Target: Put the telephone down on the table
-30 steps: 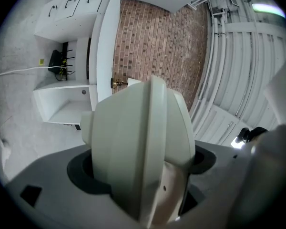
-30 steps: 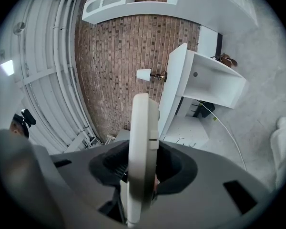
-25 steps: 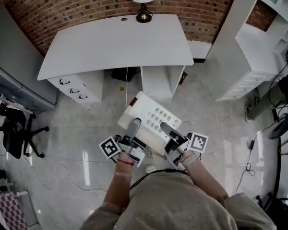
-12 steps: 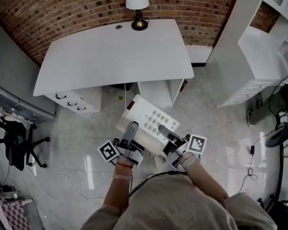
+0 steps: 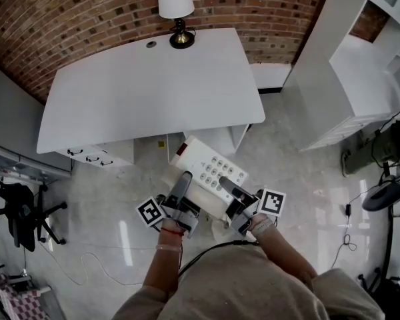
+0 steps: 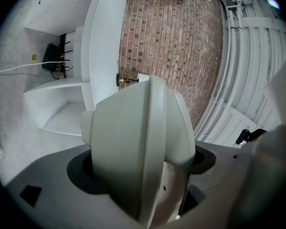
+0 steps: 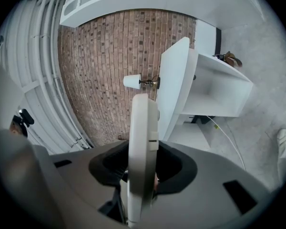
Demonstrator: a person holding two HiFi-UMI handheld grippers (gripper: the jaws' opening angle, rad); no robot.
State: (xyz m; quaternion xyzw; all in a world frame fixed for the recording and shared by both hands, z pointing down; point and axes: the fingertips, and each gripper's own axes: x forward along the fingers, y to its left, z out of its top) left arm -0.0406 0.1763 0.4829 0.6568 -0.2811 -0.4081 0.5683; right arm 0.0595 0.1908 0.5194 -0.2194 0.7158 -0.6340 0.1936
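A white telephone (image 5: 207, 173) with a keypad hangs in the air over the floor, just in front of the white table (image 5: 147, 89). My left gripper (image 5: 180, 191) is shut on its left side, where the handset (image 6: 138, 147) fills the left gripper view. My right gripper (image 5: 230, 191) is shut on the phone's right edge (image 7: 141, 151), seen end-on between the dark pads. Both grippers point toward the table.
A lamp (image 5: 173, 9) stands at the table's far edge by the brick wall. Drawers (image 5: 93, 157) sit under the table's left side, with an open leg space in the middle. A white shelf unit (image 5: 350, 79) stands right. An office chair (image 5: 20, 209) and a floor cable (image 5: 87, 262) lie left.
Both grippers have carried the telephone forward toward the table, which now looks nearer and larger in the head view. The grip on the phone is unchanged.
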